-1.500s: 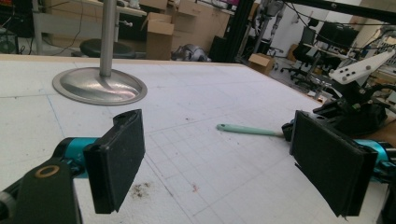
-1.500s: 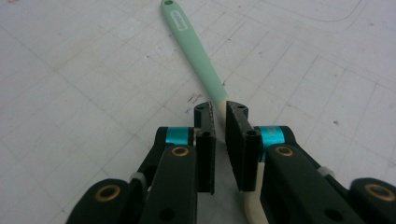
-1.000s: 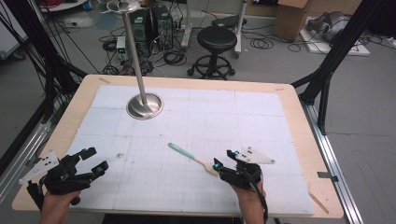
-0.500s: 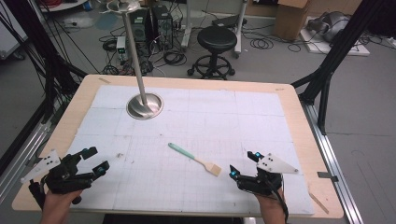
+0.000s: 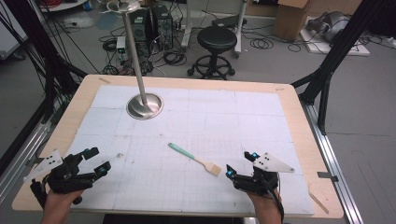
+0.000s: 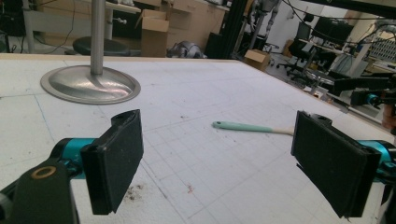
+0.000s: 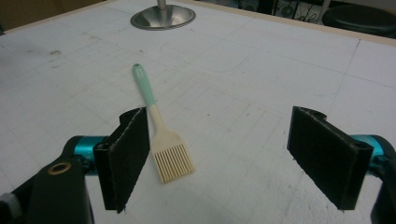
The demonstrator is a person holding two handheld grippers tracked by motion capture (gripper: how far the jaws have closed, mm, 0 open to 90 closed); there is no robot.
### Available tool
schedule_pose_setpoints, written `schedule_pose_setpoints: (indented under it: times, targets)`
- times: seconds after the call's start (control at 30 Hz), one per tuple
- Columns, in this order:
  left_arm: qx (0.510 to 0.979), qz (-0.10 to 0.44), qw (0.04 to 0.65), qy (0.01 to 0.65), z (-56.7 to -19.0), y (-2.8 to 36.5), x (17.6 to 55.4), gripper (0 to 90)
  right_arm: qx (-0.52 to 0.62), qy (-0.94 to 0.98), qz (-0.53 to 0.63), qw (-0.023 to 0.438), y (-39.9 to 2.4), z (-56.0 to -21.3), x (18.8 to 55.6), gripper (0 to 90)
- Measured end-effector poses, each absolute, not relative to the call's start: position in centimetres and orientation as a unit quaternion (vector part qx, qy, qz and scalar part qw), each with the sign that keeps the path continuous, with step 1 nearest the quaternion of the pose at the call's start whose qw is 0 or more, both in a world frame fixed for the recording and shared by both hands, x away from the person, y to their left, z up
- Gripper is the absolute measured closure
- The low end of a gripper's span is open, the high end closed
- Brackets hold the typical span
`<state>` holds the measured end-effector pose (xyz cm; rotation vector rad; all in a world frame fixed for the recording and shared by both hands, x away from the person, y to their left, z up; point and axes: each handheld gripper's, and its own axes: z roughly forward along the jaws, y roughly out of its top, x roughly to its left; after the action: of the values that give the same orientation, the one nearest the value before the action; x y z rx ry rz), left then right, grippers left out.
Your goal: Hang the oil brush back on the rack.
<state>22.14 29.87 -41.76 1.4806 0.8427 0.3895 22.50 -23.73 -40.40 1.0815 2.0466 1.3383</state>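
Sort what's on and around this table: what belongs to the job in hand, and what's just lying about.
In the job:
- pastry brush, lying flat on the table
- right gripper, jaws open, beside the brush
- left gripper, jaws open

Lying about:
- metal stand
- stool
- cardboard box

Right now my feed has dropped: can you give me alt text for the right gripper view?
A pastry brush with a mint-green handle and pale bristles lies flat on the white gridded table, just inside the left jaw of the open right gripper, with nothing gripped. A round metal stand base sits at the table's far side.
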Motion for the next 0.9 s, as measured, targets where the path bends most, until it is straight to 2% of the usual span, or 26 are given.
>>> schedule_pose_setpoints:
  times: [0.17, 0.57, 0.9]
  targets:
    - [0.654, 0.169, 0.639, 0.367, -41.8, 29.7, 22.2, 17.4, 0.383, 0.752, 0.486, 0.224, -22.5, -40.3, 23.0, 20.2]
    - [0.659, 0.168, 0.635, 0.367, -41.8, 29.5, 22.2, 17.5, 0.339, 0.807, 0.450, 0.177, -18.4, -40.9, 26.3, 35.9]
    - [0.661, 0.166, 0.636, 0.363, -41.8, 29.3, 22.2, 17.6, 0.310, 0.855, 0.390, 0.145, -15.2, -42.5, 29.0, 52.6]
